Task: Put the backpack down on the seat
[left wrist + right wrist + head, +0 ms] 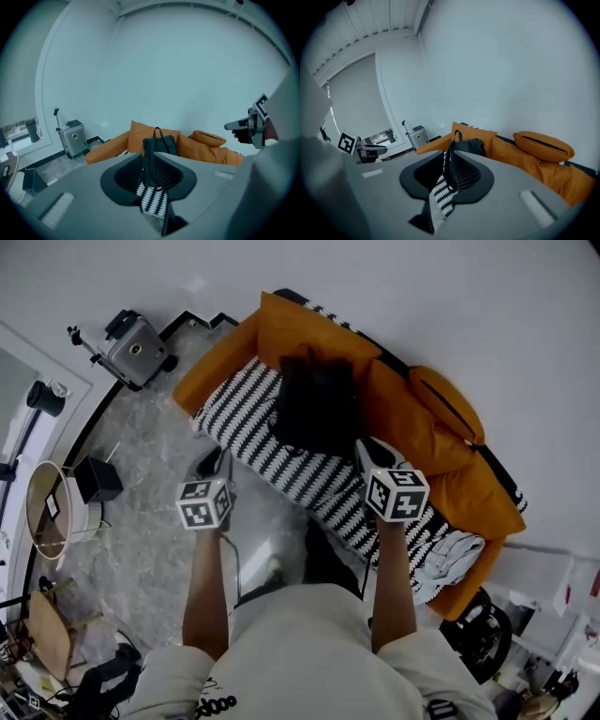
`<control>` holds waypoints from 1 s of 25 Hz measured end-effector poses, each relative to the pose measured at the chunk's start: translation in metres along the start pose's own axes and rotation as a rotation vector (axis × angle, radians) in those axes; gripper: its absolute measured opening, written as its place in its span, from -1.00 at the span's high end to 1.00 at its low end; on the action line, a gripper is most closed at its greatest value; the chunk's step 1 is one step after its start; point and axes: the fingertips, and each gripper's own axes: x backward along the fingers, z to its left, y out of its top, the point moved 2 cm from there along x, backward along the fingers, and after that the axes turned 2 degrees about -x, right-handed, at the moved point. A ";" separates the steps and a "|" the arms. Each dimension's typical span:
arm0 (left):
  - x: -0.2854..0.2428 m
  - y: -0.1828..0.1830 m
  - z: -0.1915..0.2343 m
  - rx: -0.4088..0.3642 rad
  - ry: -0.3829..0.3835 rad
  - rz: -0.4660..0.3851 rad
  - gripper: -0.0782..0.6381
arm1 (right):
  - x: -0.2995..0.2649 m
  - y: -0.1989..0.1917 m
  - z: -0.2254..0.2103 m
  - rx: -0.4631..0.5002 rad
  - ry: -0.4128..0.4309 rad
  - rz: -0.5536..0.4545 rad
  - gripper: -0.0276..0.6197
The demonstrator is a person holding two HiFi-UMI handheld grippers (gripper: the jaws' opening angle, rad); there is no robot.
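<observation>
A black backpack (314, 409) stands upright on the black-and-white striped seat (248, 432) of an orange sofa and leans on the back cushion. Nothing holds it. Both grippers hang in the air in front of the sofa, well short of the backpack. My left gripper (208, 465) is over the floor by the seat's front edge. My right gripper (373, 452) is over the seat, to the backpack's right. The left gripper view shows the backpack (161, 143) beyond jaws drawn together with nothing between them. The right gripper view shows the backpack (471, 146) the same way.
A silver suitcase (136, 348) stands on the marble floor left of the sofa. A round side table (47, 507) and a black box (97, 479) are further left. Loose orange cushions (441, 409) and a grey cloth (450, 554) fill the sofa's right end.
</observation>
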 end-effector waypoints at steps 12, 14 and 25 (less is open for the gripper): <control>0.117 0.021 -0.019 -0.163 -0.035 -0.122 0.75 | 0.083 -0.003 0.102 0.197 0.045 -0.100 0.91; 0.136 0.027 -0.020 -0.190 -0.037 -0.152 0.75 | 0.098 0.002 0.118 0.194 0.055 -0.140 0.91; 0.222 0.058 -0.033 -0.260 -0.054 -0.301 0.75 | 0.171 0.013 0.174 0.274 0.037 -0.270 0.91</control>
